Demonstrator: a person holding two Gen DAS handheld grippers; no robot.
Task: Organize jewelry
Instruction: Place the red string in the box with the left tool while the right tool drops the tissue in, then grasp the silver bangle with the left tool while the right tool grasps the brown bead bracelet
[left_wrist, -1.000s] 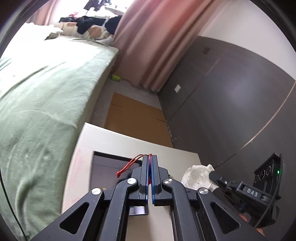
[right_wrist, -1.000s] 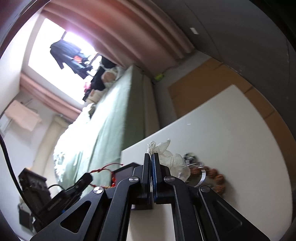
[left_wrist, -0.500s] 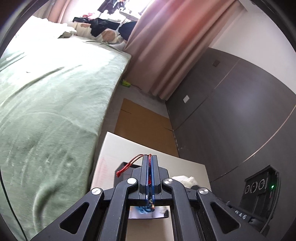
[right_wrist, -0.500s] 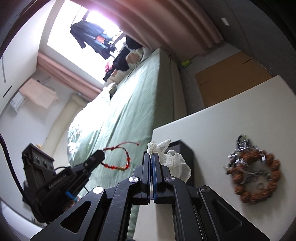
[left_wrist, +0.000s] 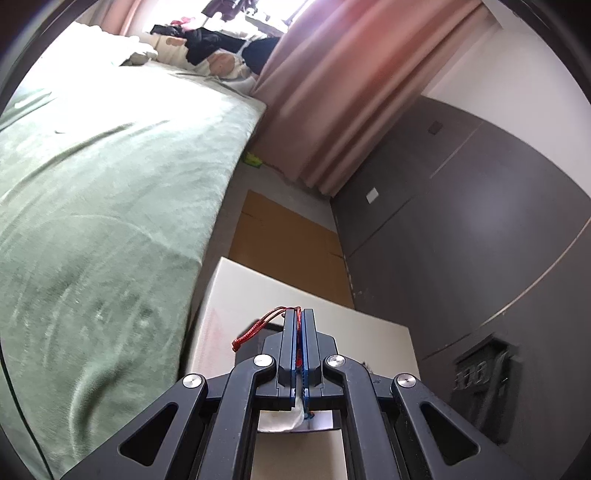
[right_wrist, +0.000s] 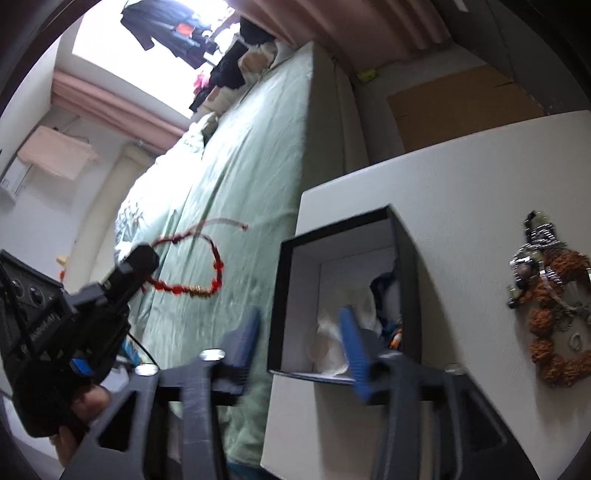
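My left gripper (left_wrist: 298, 314) is shut on a red beaded bracelet (right_wrist: 192, 284); its red cord end (left_wrist: 255, 328) sticks out left of the fingers. In the right wrist view the left gripper (right_wrist: 142, 260) holds the bracelet dangling in the air left of the black box (right_wrist: 404, 266). My right gripper (right_wrist: 299, 325) is open, its blue-padded fingers (right_wrist: 352, 343) just in front of the box. White tissue (right_wrist: 332, 339) lies inside the box with blue and orange items. A heap of brown beads and silver jewelry (right_wrist: 546, 302) lies on the white table (right_wrist: 461, 177) right of the box.
A bed with a green blanket (left_wrist: 92, 221) runs along the table's left side. Cardboard (left_wrist: 288, 243) lies on the floor beyond the table. Pink curtains (left_wrist: 332, 92) and dark cabinet doors (left_wrist: 480, 221) stand behind and to the right.
My right gripper has opened and let the white tissue go; the tissue now lies in the black box. My left gripper has lifted higher with the red bracelet.
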